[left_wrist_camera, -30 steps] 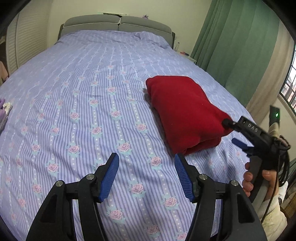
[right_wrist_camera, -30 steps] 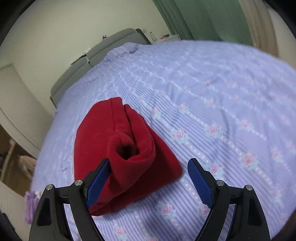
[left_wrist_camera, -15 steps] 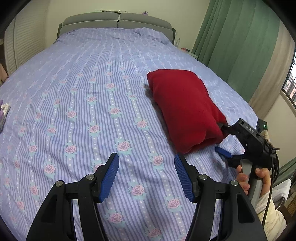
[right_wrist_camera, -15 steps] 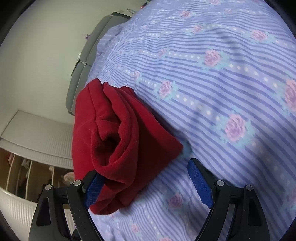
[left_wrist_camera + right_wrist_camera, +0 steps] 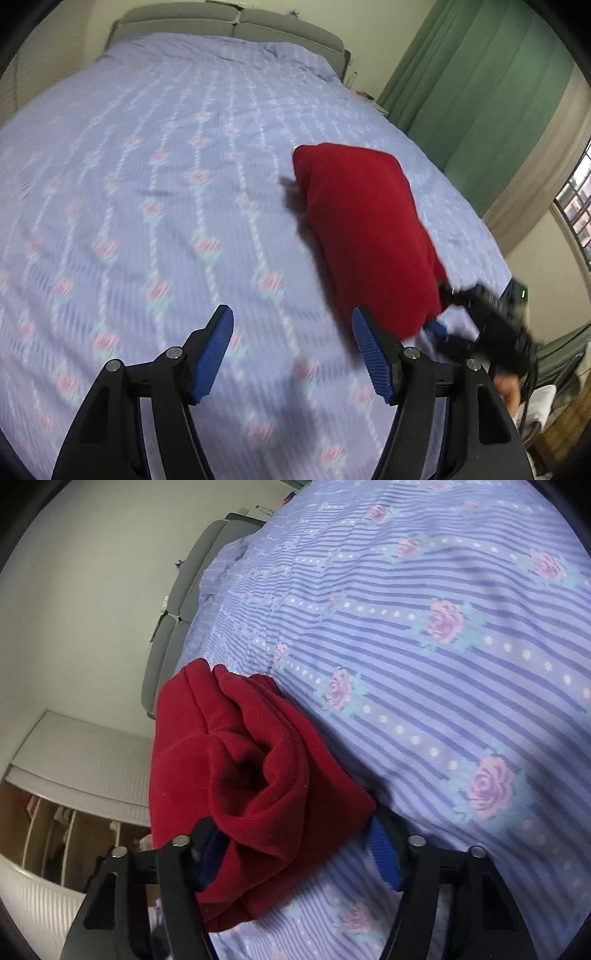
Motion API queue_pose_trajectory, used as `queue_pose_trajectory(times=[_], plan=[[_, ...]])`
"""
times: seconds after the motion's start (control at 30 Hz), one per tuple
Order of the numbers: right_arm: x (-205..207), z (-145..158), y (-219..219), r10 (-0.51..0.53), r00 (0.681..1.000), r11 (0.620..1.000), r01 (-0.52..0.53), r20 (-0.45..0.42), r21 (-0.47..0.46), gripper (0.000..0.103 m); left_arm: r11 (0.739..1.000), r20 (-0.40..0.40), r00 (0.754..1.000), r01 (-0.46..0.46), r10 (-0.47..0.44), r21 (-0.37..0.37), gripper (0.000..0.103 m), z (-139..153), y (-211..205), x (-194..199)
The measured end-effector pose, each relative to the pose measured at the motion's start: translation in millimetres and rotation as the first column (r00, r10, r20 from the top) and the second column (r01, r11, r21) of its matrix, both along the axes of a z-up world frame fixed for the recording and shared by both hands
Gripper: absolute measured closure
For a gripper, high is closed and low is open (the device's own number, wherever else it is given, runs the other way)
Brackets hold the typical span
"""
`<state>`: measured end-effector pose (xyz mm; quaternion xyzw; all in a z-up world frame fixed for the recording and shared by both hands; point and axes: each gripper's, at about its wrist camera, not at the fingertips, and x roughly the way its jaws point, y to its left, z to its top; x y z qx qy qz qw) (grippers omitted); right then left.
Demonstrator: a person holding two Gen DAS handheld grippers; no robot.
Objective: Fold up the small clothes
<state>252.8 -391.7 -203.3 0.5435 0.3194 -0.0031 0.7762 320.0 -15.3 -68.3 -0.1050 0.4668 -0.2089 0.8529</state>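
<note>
Right gripper (image 5: 295, 849) is clamped on the near end of the red bundle (image 5: 236, 775), fingers closed in on the thick folded layers; the blue pads are mostly buried in fabric. Bundle lies on the bed (image 5: 461, 664), right of centre in the left view, and looks folded already, with a loose open mouth facing the right camera. Left gripper (image 5: 291, 350) hangs over bare sheet beside the bundle's near end, jaws apart, holding nothing. Risks as I read them: the grip is on one end only, so any lift or drag likely lets the far end sag and the folds unroll. The pads may catch only the outer layers, in which case the inner ones slide out. The fleece looks thick and springy, so it could slip from the pads under a quick pull. Left view is motion-blurred, so contact there is hard to judge.
</note>
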Motion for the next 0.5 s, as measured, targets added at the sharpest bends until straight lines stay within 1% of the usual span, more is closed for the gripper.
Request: queue_pose_trajectory(times=[0.07, 0.13, 0.17, 0.2, 0.23, 0.27, 0.37, 0.4, 0.43, 0.47, 0.5], plan=[[-2.4, -3.5, -3.5, 0.002, 1.0, 1.0, -0.002, 0.005, 0.007, 0.041, 0.998, -0.011, 0.998, 0.055, -0.055, -0.028, 0.034, 2.3, -10.8, 17.7], [-1.9, -3.3, -3.2, 0.013, 1.0, 1.0, -0.013, 0.005, -0.012, 0.042, 0.993, -0.028, 0.996, 0.08, -0.083, -0.086, 0.034, 3.2, -18.6, 39.2], [-1.0, -3.3, -4.2, 0.021, 1.0, 1.0, -0.02, 0.005, -0.024, 0.042, 0.988, -0.047, 0.995, 0.082, -0.089, -0.127, 0.034, 2.2, -20.4, 50.0], [0.8, -2.7, -4.4, 0.027, 1.0, 0.999, -0.027, 0.007, -0.039, 0.042, 0.978, -0.077, 0.992, 0.088, -0.104, -0.191, 0.031, -0.5, -22.6, 65.4], [0.0, -3.6, -5.2, 0.029, 1.0, 0.999, -0.029, 0.006, -0.041, 0.042, 0.969, -0.1, 0.988, 0.097, -0.122, -0.226, 0.03, -3.6, -25.0, 75.6], [1.2, -4.2, -5.8, 0.032, 0.999, 0.999, -0.032, 0.005, -0.044, 0.042, 0.964, -0.122, 0.983, 0.103, -0.136, -0.245, 0.029, -7.2, -29.1, 84.4], [-1.7, -2.6, -2.7, 0.044, 0.999, 0.995, -0.044, 0.005, -0.089, 0.043, 0.944, -0.195, 0.96, 0.137, -0.201, -0.299, 0.029, -26.1, -45.6, 111.2], [-0.7, -2.0, -1.9, 0.048, 0.999, 0.994, -0.047, 0.007, -0.099, 0.043, 0.944, -0.211, 0.956, 0.132, -0.202, -0.304, 0.03, -31.7, -48.7, 115.7], [-2.3, -3.5, -1.9, 0.054, 0.998, 0.993, -0.053, 0.011, -0.108, 0.043, 0.93, -0.22, 0.952, 0.13, -0.215, -0.343, 0.03, -37.6, -50.9, 121.9], [-1.5, -4.2, -2.3, 0.058, 0.998, 0.992, -0.056, 0.013, -0.111, 0.043, 0.92, -0.224, 0.952, 0.114, -0.209, -0.375, 0.032, -41.1, -51.2, 126.9], [-0.5, -5.2, -3.0, 0.059, 0.998, 0.992, -0.057, 0.015, -0.112, 0.043, 0.918, -0.231, 0.953, 0.098, -0.198, -0.383, 0.038, -42.5, -51.6, 129.9]])
